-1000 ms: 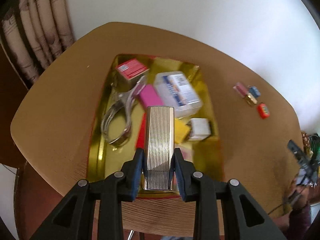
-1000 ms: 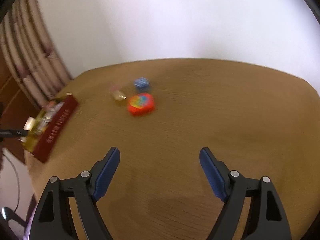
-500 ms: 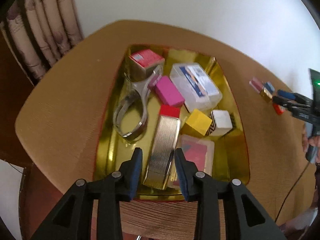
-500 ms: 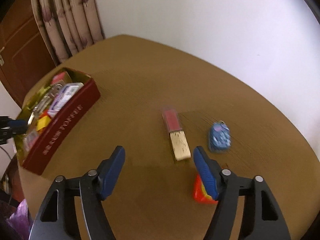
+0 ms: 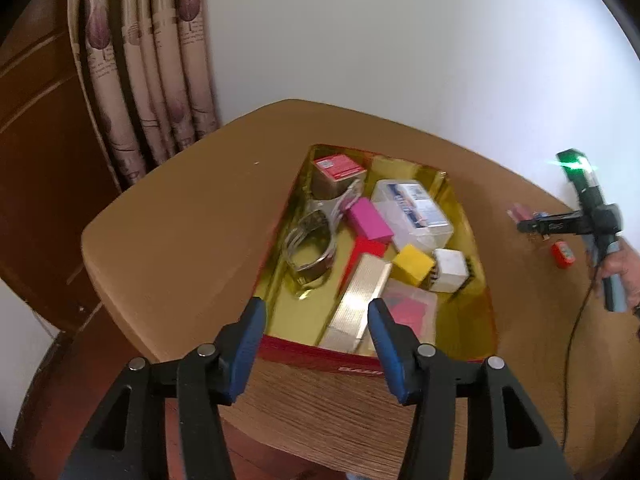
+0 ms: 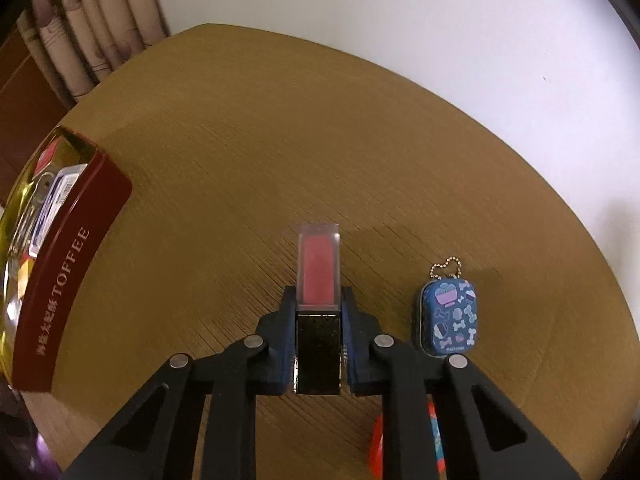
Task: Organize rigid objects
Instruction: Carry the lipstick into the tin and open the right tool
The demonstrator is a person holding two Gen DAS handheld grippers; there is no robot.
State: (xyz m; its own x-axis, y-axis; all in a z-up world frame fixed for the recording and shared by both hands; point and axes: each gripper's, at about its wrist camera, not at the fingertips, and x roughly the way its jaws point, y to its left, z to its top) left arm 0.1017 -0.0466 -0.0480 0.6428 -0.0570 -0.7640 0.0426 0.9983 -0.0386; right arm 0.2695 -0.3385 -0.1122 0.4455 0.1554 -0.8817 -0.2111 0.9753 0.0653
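Fingers [image 6: 318,344] on my right clamp the lipstick [image 6: 319,276], left ones [image 5: 316,344] gape wide; next I carry it to the tin [image 6: 72,264].

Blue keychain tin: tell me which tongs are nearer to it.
Right. The right tongs sit just beside the blue keychain tin, shut on the lip gloss tube. The left tongs hang open over the toffee tin, far across the table.
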